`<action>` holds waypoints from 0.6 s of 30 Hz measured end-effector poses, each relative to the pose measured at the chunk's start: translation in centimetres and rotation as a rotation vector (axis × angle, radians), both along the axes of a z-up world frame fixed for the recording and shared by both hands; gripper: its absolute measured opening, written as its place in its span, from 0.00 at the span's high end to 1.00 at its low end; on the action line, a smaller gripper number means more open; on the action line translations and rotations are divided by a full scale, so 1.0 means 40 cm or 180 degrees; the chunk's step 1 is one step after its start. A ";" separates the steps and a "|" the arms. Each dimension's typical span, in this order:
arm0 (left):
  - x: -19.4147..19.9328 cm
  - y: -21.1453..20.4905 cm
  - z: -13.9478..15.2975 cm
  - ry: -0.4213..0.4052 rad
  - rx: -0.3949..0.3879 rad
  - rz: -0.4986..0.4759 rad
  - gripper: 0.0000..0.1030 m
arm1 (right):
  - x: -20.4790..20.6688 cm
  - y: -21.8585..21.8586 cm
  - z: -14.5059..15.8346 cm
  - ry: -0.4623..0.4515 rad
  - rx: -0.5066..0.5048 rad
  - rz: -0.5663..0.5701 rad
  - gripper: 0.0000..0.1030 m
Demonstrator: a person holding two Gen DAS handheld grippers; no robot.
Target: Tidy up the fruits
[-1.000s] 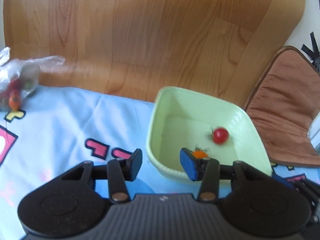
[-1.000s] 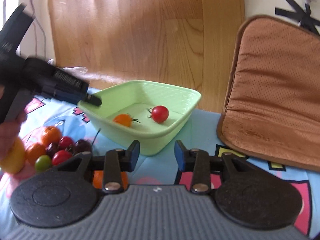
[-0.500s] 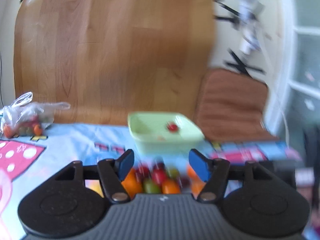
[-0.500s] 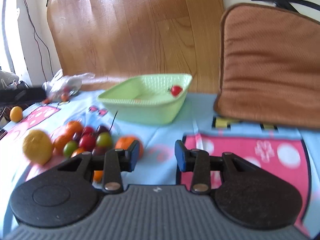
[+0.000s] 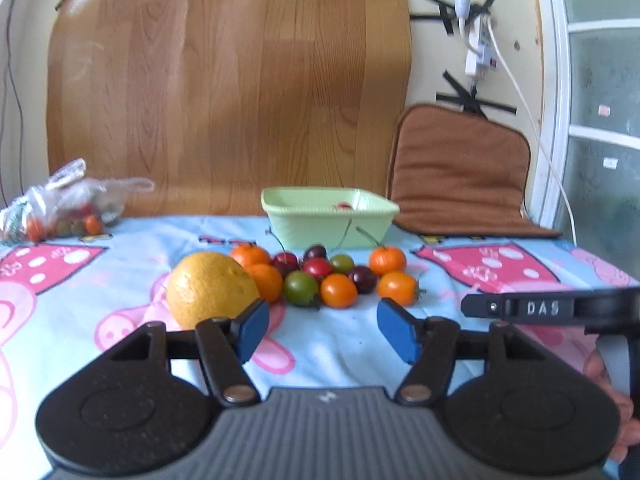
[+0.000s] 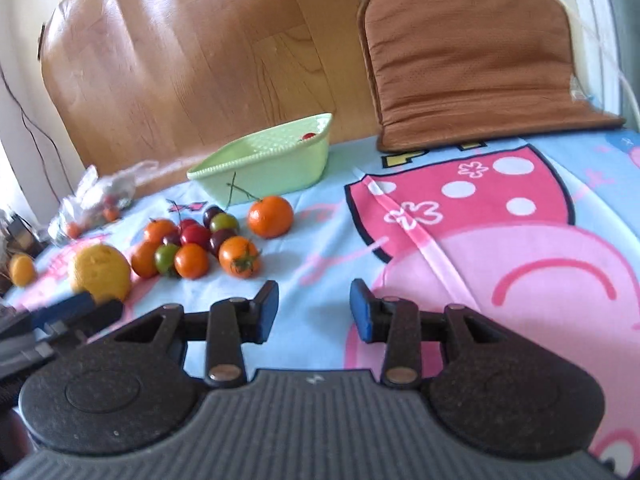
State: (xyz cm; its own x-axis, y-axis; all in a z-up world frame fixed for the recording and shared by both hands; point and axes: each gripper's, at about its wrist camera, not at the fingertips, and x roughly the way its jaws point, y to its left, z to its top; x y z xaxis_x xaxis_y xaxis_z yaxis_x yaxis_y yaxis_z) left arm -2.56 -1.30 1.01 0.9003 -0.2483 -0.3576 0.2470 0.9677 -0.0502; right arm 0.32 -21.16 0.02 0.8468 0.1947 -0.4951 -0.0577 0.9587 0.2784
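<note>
A pale green basin (image 5: 330,216) stands at the back of the cloth with a red tomato (image 5: 343,205) inside. In front of it lies a pile of small fruits: tangerines (image 5: 387,260), a green tomato (image 5: 301,287), orange and red cherry tomatoes, dark cherries. A big yellow citrus (image 5: 212,294) sits at the pile's left. My left gripper (image 5: 322,330) is open and empty, just short of the pile. My right gripper (image 6: 314,314) is open and empty too, with the basin (image 6: 264,168) far ahead on the left. An orange tomato (image 6: 239,257) is its nearest fruit.
A plastic bag of small fruits (image 5: 68,208) lies at the back left. A brown cushion (image 5: 460,172) leans on the wall at the back right, beside a wooden board (image 5: 228,92). A small yellow fruit (image 6: 22,269) sits at the far left. The cloth on the right bears nothing.
My left gripper has pulled back from over the basin to in front of the fruit pile, and its jaws stand wider. My right gripper has also drawn back and rolled.
</note>
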 end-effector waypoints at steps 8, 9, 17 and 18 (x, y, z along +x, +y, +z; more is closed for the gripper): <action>-0.006 0.010 0.007 -0.0085 -0.0011 0.0054 0.39 | -0.035 0.023 0.018 -0.0344 -0.0194 -0.0222 0.58; -0.007 0.011 0.007 -0.0096 -0.0012 0.0062 0.39 | -0.035 0.023 0.018 -0.0344 -0.0194 -0.0222 0.58; -0.013 0.010 0.007 -0.0139 0.0000 0.0108 0.32 | -0.094 0.024 0.057 -0.0892 -0.0526 -0.0512 0.58; -0.014 0.007 0.007 -0.0141 0.0015 0.0109 0.31 | -0.103 0.027 0.062 -0.1050 -0.0619 -0.0574 0.58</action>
